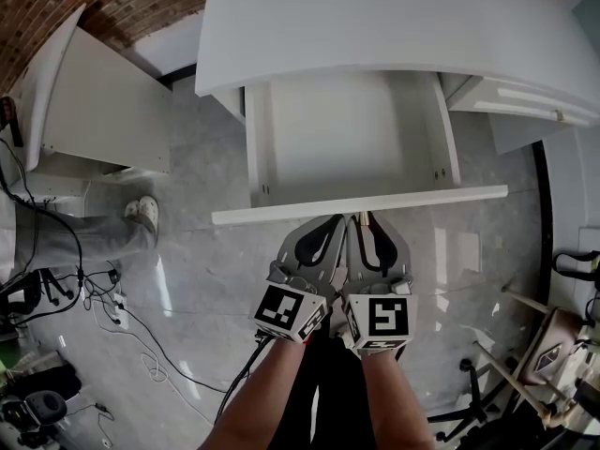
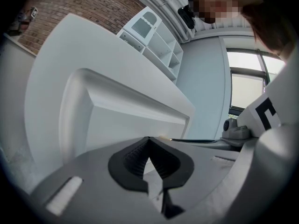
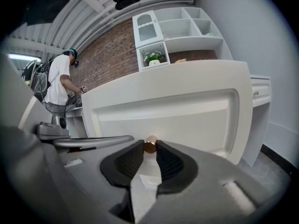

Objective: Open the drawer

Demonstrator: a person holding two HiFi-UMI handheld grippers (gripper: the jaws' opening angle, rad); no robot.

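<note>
The white drawer point(image 1: 349, 139) stands pulled out from under the white desk point(image 1: 394, 26), and its inside looks bare. Its front panel point(image 1: 356, 204) faces me, also seen as a recessed white panel point(image 3: 168, 113) in the right gripper view. My right gripper point(image 3: 149, 143) is shut on the small brass knob point(image 3: 150, 145) of that panel. In the head view my right gripper point(image 1: 363, 218) and left gripper point(image 1: 335, 220) sit side by side against the drawer front. My left gripper point(image 2: 149, 140) is shut with nothing between its tips, just beside the panel point(image 2: 131, 125).
An open white cabinet door point(image 1: 94, 101) stands at the left. Cables point(image 1: 122, 317) trail over the grey floor at lower left, near a person's shoe point(image 1: 142, 212). Chair legs point(image 1: 544, 345) crowd the lower right. A person point(image 3: 58, 83) stands further back, beside a shelf unit point(image 3: 173, 31).
</note>
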